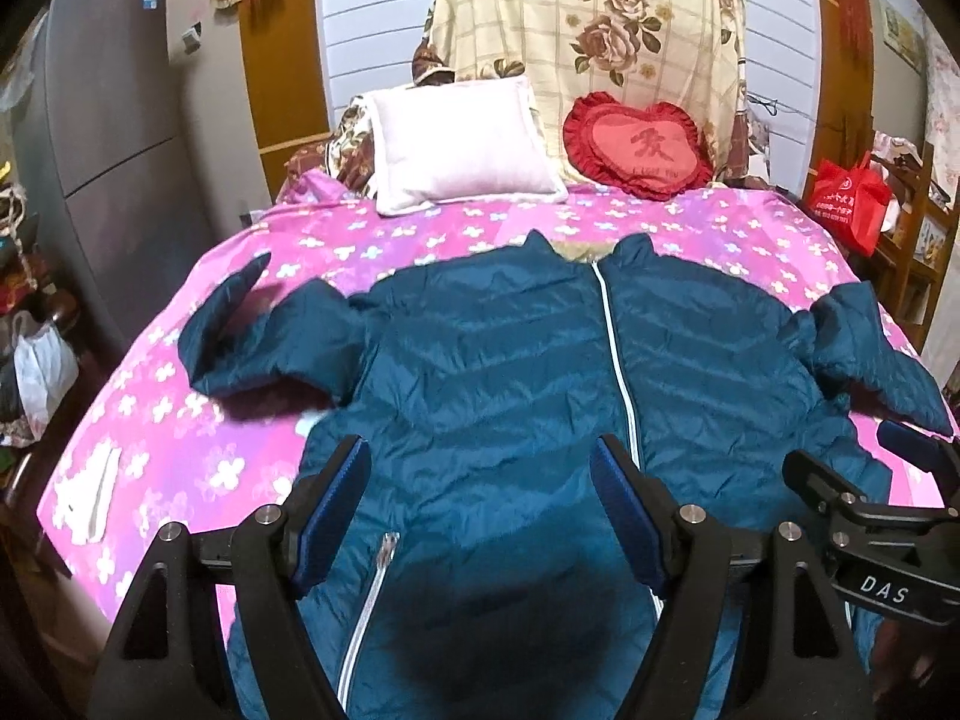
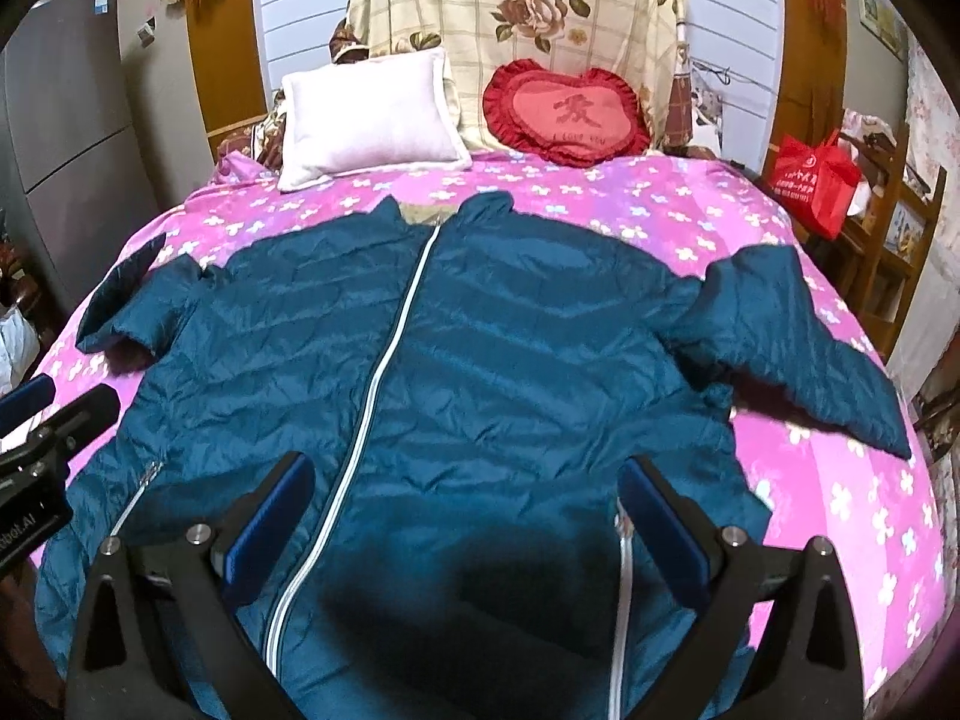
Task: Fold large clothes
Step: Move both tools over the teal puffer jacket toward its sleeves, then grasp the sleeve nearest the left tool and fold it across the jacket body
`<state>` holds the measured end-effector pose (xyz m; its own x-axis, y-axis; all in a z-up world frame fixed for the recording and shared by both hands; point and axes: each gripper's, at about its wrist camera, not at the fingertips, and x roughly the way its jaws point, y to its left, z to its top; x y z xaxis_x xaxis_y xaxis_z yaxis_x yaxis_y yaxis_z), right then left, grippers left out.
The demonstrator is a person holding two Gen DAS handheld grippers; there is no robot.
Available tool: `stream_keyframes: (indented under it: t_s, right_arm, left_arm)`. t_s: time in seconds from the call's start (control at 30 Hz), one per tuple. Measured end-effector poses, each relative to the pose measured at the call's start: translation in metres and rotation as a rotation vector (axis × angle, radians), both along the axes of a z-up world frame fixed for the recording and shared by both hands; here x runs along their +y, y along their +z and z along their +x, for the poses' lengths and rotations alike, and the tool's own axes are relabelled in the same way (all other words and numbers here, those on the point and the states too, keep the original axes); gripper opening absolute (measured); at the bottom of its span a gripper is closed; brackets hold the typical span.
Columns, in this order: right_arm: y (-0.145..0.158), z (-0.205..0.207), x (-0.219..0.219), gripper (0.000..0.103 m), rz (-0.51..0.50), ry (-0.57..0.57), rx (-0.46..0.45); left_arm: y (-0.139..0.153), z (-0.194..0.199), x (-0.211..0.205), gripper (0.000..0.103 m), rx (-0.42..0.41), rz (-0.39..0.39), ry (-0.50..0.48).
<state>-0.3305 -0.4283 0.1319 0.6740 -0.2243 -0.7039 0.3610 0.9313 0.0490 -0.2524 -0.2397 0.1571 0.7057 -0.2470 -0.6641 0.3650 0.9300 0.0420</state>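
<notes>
Both grippers' fingers apart, empty, over glossy quilted teal jacket (image 1: 498, 360), flat on floral pink bedspread (image 1: 180, 450).

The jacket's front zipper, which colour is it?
White, on the teal jacket; clearest in the right wrist view.

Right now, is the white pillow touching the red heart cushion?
Apart. In the right wrist view the white pillow and the heart cushion sit side by side at the head of the bed, with a strip of floral cloth showing plainly between them.
</notes>
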Motion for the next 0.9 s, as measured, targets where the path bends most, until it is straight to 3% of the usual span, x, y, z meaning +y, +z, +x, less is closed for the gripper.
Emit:
stream_keyframes:
  t_s: [0.9]
  right_arm:
    - [0.024,0.064,-0.017,0.103,-0.009,0.022,0.000]
  left_arm:
    - [0.001,0.062,-0.012,0.053,-0.047,0.010,0.047]
